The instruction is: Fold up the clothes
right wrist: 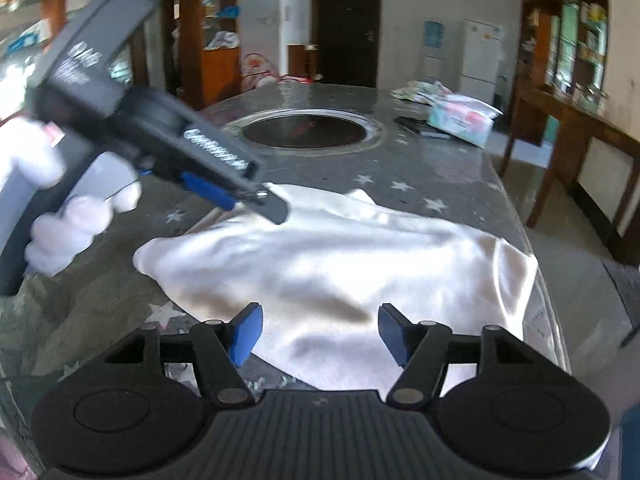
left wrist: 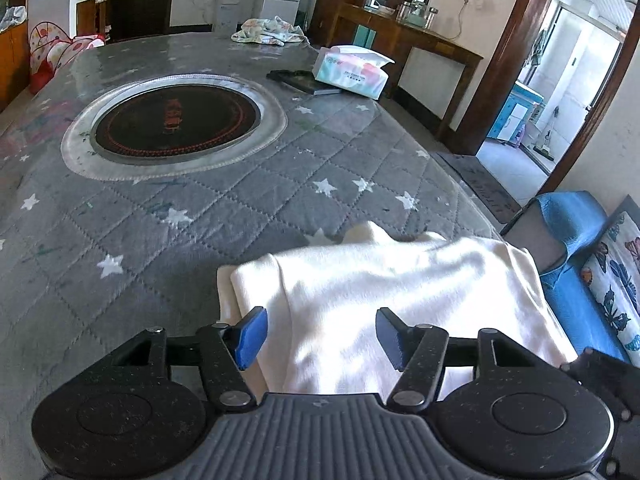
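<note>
1. The white garment lies partly folded at the lower right of the worktop, near its edge.
2. It looks light, soft and limp; I would take it at a corner or hem.
3. The left tool and right tool stand open, holding nothing.
4. The tissue box, upper right, shows tissues sticking out.

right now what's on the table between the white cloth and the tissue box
Only bare star-quilted table cover between the white cloth and tissue box, clearest in the left wrist view.
</note>
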`<state>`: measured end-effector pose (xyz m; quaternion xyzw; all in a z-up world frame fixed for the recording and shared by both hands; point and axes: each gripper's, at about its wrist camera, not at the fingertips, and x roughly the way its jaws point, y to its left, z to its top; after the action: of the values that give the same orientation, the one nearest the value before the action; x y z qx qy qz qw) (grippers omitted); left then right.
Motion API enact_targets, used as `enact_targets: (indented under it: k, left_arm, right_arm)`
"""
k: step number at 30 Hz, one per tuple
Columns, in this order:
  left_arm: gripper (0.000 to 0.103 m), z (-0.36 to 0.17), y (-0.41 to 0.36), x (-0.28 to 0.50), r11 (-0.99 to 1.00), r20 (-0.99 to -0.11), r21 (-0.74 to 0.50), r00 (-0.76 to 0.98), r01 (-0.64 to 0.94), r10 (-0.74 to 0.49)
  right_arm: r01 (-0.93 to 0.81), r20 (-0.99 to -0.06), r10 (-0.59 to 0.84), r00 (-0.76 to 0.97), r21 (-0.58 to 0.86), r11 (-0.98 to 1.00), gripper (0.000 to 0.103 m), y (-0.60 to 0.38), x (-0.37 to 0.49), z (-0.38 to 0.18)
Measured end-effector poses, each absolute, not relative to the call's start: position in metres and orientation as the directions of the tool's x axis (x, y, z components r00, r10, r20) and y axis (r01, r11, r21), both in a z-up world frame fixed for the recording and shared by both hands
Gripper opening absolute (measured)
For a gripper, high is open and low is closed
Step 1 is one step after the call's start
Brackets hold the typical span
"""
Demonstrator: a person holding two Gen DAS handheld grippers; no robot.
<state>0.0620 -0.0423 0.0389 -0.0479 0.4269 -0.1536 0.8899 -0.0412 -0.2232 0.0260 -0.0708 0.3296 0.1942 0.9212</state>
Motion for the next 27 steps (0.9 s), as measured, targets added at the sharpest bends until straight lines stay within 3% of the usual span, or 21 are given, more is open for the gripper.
enact_targets:
  k: [3,7,20,27]
  left_arm:
    - [0.068,0.039,-0.041,0.052,0.95,-0.745,-0.208,0.592,0.232,-0.308]
    - [0.075,0.041,-0.041,0.038,0.95,-0.742,-0.203,0.596,0.238,-0.308]
    - [0.095,0.046,-0.031,-0.009,0.958,-0.718,-0.166,0.637,0.235,-0.281]
    - [0.1,0.044,-0.03,-0.031,0.961,-0.717,-0.158,0.643,0.229,-0.271]
  right_arm:
    - [-0.377,-0.631,0.297,0.716,0.009,0.926,0.07,-0.229,-0.046,0.027]
    - [-0.352,-0.623,0.284,0.729,0.015,0.936,0.083,-0.234,-0.052,0.028]
    - [-0.299,-0.601,0.25,0.759,0.018,0.954,0.101,-0.236,-0.07,0.032]
    - [-0.306,-0.605,0.269,0.75,0.044,0.951,0.103,-0.236,-0.078,0.033]
